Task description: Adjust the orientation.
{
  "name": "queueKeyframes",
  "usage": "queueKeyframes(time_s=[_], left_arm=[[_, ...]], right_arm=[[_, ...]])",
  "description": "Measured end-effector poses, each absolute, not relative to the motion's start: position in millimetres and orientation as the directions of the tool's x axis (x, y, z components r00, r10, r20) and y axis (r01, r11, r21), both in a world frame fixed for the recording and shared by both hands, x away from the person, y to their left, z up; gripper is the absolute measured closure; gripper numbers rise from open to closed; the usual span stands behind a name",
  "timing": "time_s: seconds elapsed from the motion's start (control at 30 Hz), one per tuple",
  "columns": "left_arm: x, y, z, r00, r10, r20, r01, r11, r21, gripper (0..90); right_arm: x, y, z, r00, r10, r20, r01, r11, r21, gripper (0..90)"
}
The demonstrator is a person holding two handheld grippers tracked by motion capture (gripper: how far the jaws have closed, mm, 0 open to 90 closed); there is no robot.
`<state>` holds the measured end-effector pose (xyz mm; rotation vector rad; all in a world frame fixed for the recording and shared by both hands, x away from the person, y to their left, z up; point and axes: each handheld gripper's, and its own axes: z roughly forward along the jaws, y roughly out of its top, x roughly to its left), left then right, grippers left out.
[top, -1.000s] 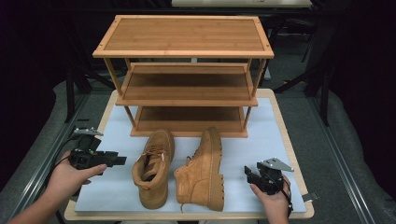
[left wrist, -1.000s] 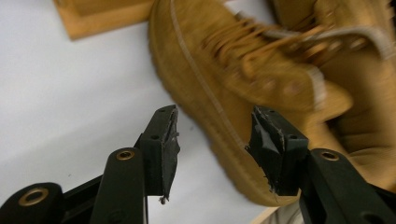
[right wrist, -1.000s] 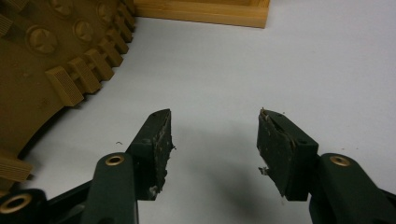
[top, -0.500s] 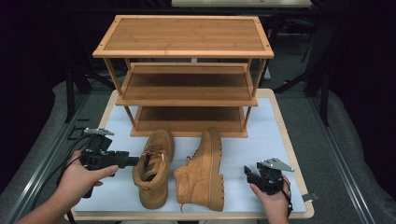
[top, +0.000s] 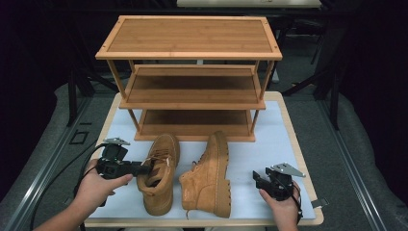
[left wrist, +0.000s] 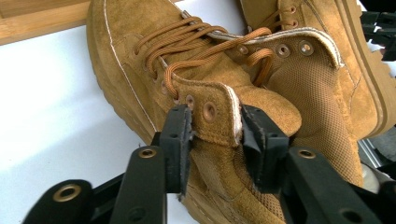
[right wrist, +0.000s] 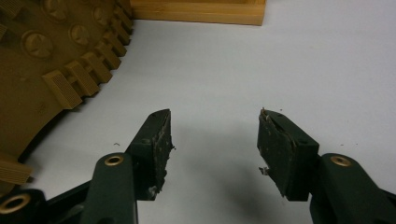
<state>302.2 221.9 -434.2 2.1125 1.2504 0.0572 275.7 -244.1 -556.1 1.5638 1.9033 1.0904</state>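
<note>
So there's a three-tier bamboo shoe rack (top: 190,72) standing at the far edge of the white table top (top: 269,144), all its shelves bare. In front of it are two tan suede boots. The upright boot (top: 159,173) stands near the front-left part of the table, its long axis running from front edge to rack, toe pointing at the bottom shelf. The other boot (top: 211,175) lies tipped on its side just beside it, lugged sole facing right.

The left gripper (left wrist: 212,140) comes at the upright boot from its left, and its jaws have just been closing with the collar flap by the top eyelet between them. One jaw is outside the flap and one inside the opening, pinching it or very nearly. The right gripper (right wrist: 212,140) sits spread with nothing in it near the front-right corner, close to the tipped boot's sole. I'd guess the next move is lifting the upright boot toward a shelf straight ahead.
</note>
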Motion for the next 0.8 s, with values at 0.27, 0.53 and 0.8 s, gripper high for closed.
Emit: queueKeyframes(time_s=[0.27,0.53,0.8], left_arm=[[309.1,223.5,-422.1,0.562,0.803,-0.198,0.754,-0.398,0.523,76.9],[329.3,248.8,-415.8,0.538,0.83,-0.148,0.767,-0.409,0.495,79.0],[336.2,247.1,-410.1,0.524,0.833,-0.177,0.803,-0.414,0.429,66.7]], right_arm=[[275.4,-243.8,-555.8,-0.261,0.955,0.14,0.599,0.047,0.8,44.4],[275.7,-243.8,-556.3,-0.26,0.955,0.142,0.603,0.046,0.796,44.4],[275.8,-241.8,-556.6,-0.268,0.954,0.13,0.601,0.06,0.797,44.5]])
